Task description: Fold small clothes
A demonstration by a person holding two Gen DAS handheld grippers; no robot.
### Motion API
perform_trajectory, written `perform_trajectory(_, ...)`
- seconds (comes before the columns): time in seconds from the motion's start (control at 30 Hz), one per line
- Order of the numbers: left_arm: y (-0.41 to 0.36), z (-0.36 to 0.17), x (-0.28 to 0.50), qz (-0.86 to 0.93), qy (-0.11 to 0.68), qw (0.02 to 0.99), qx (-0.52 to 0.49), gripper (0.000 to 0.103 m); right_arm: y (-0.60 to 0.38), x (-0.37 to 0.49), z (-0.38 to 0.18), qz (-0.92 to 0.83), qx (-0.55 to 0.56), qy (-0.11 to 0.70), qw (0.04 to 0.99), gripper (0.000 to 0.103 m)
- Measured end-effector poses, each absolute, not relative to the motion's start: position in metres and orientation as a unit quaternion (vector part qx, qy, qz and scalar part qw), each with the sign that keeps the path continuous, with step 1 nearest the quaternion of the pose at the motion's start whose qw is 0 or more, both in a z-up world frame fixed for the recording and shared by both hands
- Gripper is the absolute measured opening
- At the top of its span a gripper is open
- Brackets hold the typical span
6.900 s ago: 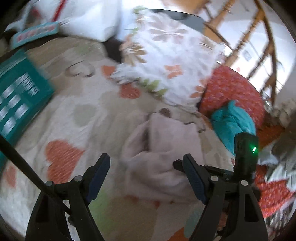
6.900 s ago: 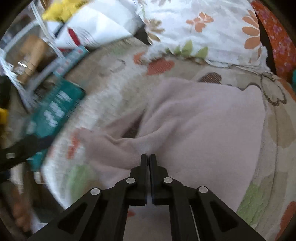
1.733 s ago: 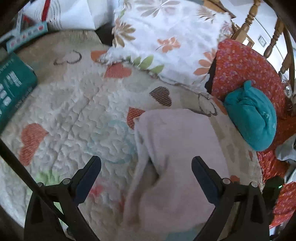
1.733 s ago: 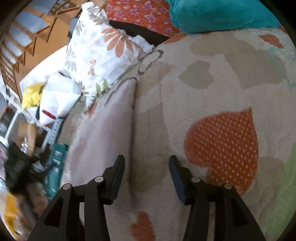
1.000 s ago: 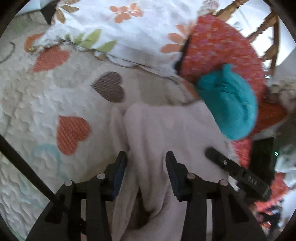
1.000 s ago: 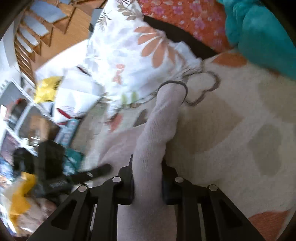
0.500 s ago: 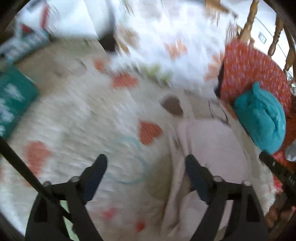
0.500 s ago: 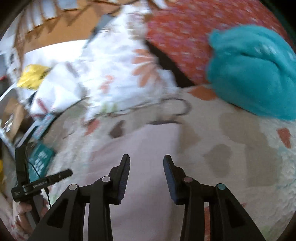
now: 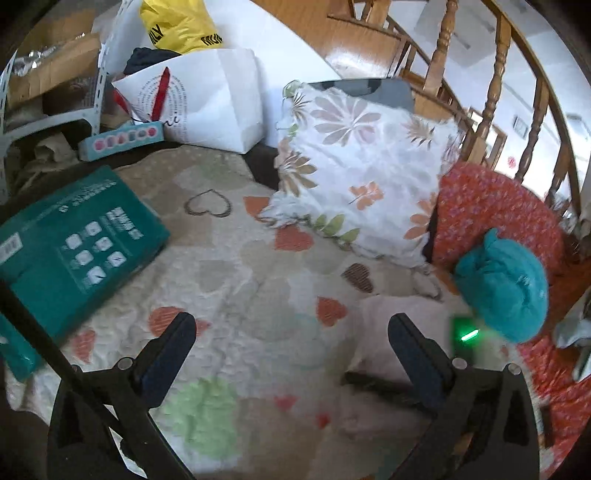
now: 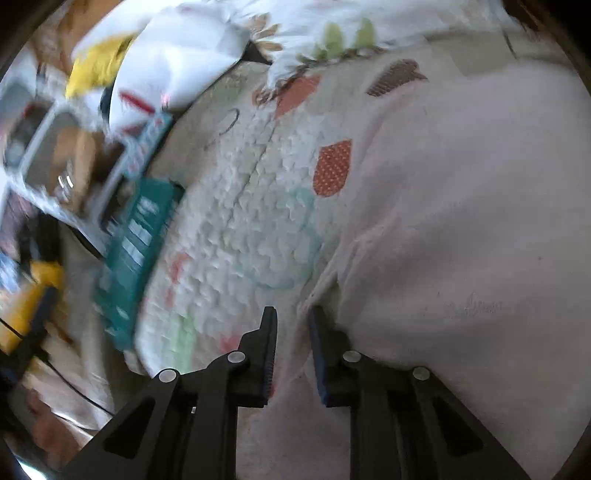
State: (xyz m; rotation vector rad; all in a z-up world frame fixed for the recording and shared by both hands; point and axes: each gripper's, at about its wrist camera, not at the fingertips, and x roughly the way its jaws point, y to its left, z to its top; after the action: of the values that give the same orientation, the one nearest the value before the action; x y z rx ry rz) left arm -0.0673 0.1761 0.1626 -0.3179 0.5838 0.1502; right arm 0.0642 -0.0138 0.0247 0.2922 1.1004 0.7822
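The soft pale pink cloth (image 10: pixel 461 221) lies on the heart-patterned quilt (image 9: pixel 258 266). The left gripper (image 9: pixel 291 343), just opened wide, holds nothing. The right gripper (image 10: pixel 291 347) has just been closing beside the cloth's edge, nothing pinched yet. The edge could be missed, leaving the fold crooked.

we see a floral pillow (image 9: pixel 364 173), teal box (image 9: pixel 70 254), white paper bag (image 9: pixel 207 107), yellow bag (image 9: pixel 181 24) and wooden banister (image 9: pixel 495 77).
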Motion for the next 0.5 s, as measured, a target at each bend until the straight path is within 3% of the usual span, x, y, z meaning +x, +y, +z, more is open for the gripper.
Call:
perform_trajectory(0.17, 0.184, 0.151, -0.074, 0.105, 0.284, 0.945, -0.122, 0.103, -0.027, 0.066, 0.086, 0.336, 0.089, 0.439, 0.829, 0.02)
perform_trajectory(0.3, 0.191, 0.144, -0.073, 0.12, 0.281, 0.945, -0.116, 0.103, 0.002, 0.095, 0.074, 0.254, -0.025, 0.473, 0.843, 0.02)
perform_trajectory(0.33, 0.193, 0.143, -0.073, 0.12, 0.281, 0.945, -0.116, 0.103, 0.018, 0.108, 0.055, 0.23, -0.061, 0.511, 0.826, 0.017)
perform_trajectory(0.37, 0.194, 0.141, -0.074, 0.12, 0.282, 0.945, -0.117, 0.103, 0.024, 0.115, 0.044, 0.217, -0.077, 0.53, 0.816, 0.008)
perform_trajectory(0.5, 0.199, 0.137, -0.074, 0.125, 0.288, 0.942, -0.119, 0.103, 0.047, 0.152, 0.032, 0.2, -0.052, 0.541, 0.815, 0.001)
